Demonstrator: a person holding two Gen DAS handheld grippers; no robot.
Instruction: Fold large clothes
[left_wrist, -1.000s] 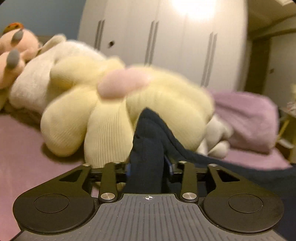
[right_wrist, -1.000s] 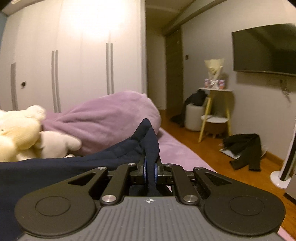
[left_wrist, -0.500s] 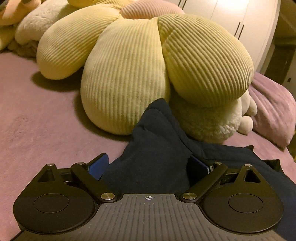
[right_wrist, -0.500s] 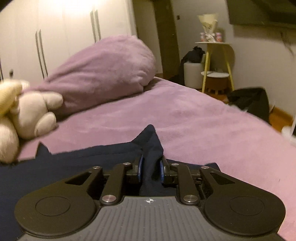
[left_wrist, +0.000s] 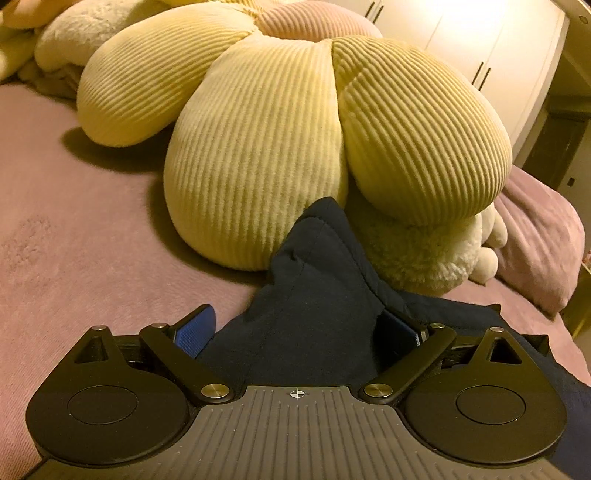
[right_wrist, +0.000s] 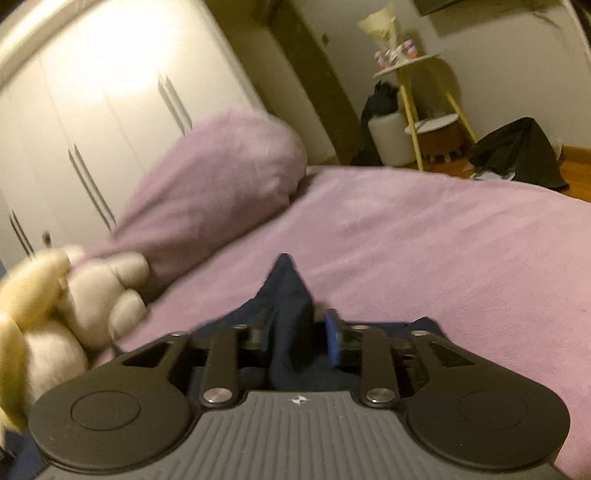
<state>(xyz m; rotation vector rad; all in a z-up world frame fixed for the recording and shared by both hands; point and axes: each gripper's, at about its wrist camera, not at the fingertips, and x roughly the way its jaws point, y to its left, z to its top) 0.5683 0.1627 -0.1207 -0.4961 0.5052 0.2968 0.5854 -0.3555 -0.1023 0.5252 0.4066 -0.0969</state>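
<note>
Evidently released: left tool (left_wrist: 297, 332) spread wide, right tool (right_wrist: 295, 338) just opening, navy garment (left_wrist: 317, 295) corners lying loose between both on the bed (right_wrist: 424, 236).

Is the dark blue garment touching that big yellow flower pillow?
Cannot tell. In the left wrist view the navy garment's peak overlaps the flower pillow's lower petal, hiding any contact or gap.

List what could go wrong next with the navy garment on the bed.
1. The left tongs stand wide open, yet a peak of the navy garment sits between the pads; pulling back carelessly could drag it and spoil the fold.
2. The right tongs have just been opening, with cloth between them; it may catch on a pad.
3. The garment's tip lies against the yellow flower cushion, so it may not lie flat.
</note>
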